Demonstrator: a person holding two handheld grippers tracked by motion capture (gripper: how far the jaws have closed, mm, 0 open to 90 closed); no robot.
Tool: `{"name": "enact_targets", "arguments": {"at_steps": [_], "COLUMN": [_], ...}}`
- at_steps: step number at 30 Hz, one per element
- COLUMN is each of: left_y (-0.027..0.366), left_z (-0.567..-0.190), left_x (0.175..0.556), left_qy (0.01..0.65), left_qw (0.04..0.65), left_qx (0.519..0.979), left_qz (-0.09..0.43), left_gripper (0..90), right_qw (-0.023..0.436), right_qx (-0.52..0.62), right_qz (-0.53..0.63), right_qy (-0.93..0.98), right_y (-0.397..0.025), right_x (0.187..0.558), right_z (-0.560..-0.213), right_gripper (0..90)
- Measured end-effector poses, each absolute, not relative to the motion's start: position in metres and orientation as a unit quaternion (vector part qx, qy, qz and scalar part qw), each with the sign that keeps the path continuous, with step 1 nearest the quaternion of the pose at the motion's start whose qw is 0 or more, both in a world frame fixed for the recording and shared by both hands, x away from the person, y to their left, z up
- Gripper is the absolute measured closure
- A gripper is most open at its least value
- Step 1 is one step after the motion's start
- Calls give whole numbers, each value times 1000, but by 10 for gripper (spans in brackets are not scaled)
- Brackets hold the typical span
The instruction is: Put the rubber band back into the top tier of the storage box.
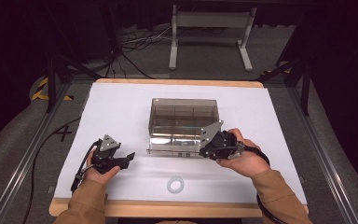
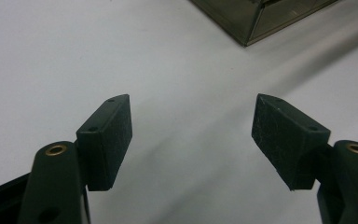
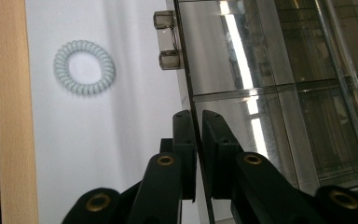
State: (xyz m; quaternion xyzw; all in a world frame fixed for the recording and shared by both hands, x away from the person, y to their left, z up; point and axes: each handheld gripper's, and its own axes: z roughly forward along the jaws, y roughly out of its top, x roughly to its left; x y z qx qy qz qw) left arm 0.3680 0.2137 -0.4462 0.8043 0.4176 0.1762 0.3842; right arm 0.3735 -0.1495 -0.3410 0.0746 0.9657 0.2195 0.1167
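A smoky, see-through plastic box [image 1: 184, 116] with inner dividers forming compartments is seen at the middle of the white-covered table [image 1: 121, 102]. Its clear lid [image 3: 223, 56], edged by two small latch tabs, is pinched at its thin rim by the right gripper [image 3: 199, 122], whose jaws are closed nearly together on it. A pale coiled hair tie [image 3: 84, 67] is laid flat near the table's wooden front edge, apart from the box. The left gripper [image 2: 193, 135] is held wide open over bare tabletop, with nothing grasped.
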Motion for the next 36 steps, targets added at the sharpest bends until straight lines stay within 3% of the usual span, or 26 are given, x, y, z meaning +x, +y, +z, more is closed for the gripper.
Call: {"name": "enact_targets", "arguments": {"at_steps": [28,36], "left_y": [213,212], "left_z": [-446,-447], "left_x": [368,369], "left_qy": [417,417], "left_qw": [384,387], "left_qx": [805,804], "left_qz": [175,173], "left_gripper": [296,297], "right_qw": [114,116], "right_qx": [70,68], "right_qz": [196,195], "right_qy": [972,972], "right_y": [-146,-147], "right_x": [368,366], "right_z": [-342,-340], "right_gripper": [843,799]}}
